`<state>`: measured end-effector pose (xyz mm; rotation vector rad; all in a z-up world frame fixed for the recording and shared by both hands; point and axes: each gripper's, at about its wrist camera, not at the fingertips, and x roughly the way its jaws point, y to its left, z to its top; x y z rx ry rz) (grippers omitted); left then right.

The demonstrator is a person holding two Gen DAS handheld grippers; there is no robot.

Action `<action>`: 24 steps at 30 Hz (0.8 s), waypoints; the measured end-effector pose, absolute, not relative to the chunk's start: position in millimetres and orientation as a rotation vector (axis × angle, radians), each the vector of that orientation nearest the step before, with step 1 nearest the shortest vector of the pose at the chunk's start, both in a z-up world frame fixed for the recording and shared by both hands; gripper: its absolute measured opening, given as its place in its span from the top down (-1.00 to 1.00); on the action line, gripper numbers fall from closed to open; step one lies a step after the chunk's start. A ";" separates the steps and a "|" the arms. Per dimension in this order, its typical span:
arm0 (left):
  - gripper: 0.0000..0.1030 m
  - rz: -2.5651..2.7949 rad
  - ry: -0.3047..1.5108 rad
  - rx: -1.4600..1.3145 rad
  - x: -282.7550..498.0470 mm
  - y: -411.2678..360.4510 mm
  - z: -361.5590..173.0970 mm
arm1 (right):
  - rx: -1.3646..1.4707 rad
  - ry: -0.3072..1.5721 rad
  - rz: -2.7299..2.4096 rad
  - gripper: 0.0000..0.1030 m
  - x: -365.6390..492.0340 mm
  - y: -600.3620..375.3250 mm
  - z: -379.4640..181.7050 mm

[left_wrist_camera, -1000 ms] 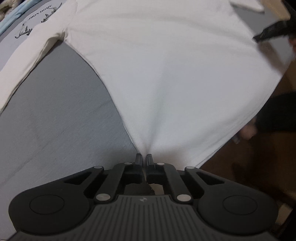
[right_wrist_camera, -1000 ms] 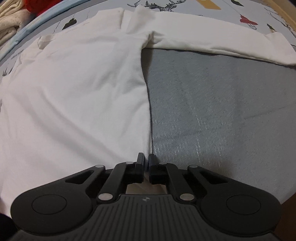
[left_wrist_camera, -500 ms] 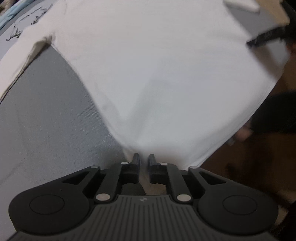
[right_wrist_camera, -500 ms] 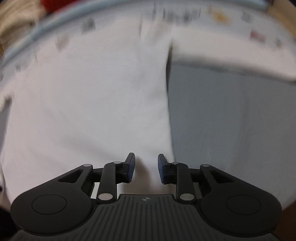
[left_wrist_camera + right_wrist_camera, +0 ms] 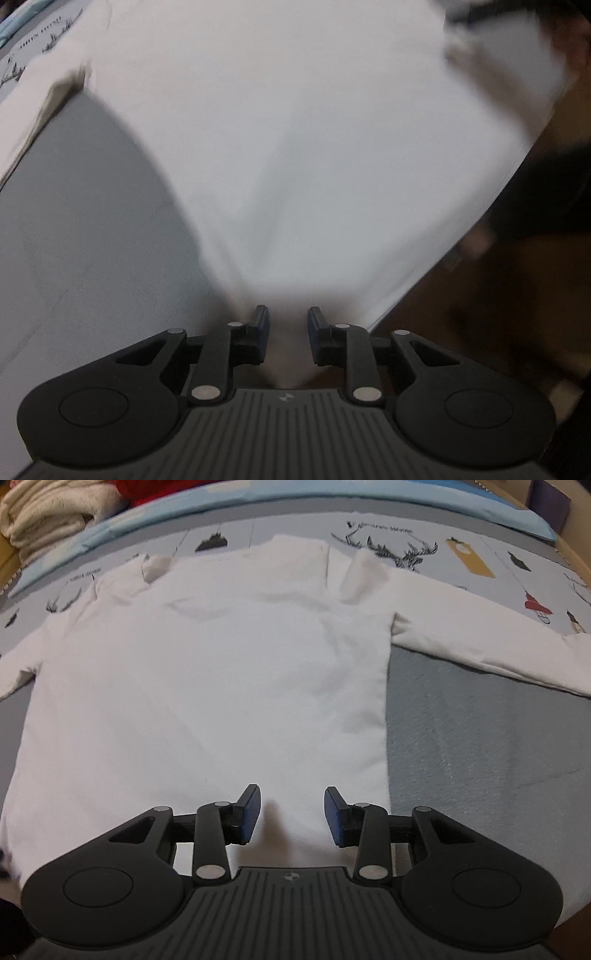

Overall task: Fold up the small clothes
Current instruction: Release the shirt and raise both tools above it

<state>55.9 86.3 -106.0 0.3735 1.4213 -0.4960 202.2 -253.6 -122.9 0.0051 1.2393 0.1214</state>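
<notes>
My right gripper (image 5: pixel 291 814) is opening over the hem of the white shirt (image 5: pixel 229 686), which lies flat on the bed (image 5: pixel 480 760). My left gripper (image 5: pixel 287 334) is narrowly parted, seemingly empty through blur. Dragging either pad could rumple the smoothed cloth.

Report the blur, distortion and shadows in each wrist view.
Left wrist view: motion blur smears the white shirt and the dark upper right corner; the left gripper stays sharp. Right wrist view: sharp overall; fisheye bends the printed bedsheet into an arc; the right gripper, jaws opening, throws a soft shadow on the shirt.
</notes>
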 end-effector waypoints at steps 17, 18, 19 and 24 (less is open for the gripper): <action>0.25 0.081 0.811 -0.063 123.9 142.1 30.2 | 0.077 0.918 0.178 0.16 221.7 -191.3 -59.4; 0.18 0.113 0.783 -0.063 129.6 145.1 39.0 | 0.077 0.895 0.177 0.15 223.3 -188.7 -56.5; 0.11 0.131 0.770 -0.068 138.4 146.1 48.7 | 0.081 0.875 0.174 0.15 224.9 -186.2 -53.8; -0.10 0.174 0.691 -0.116 186.0 171.9 103.2 | 0.158 0.779 0.199 0.15 234.0 -179.6 -41.2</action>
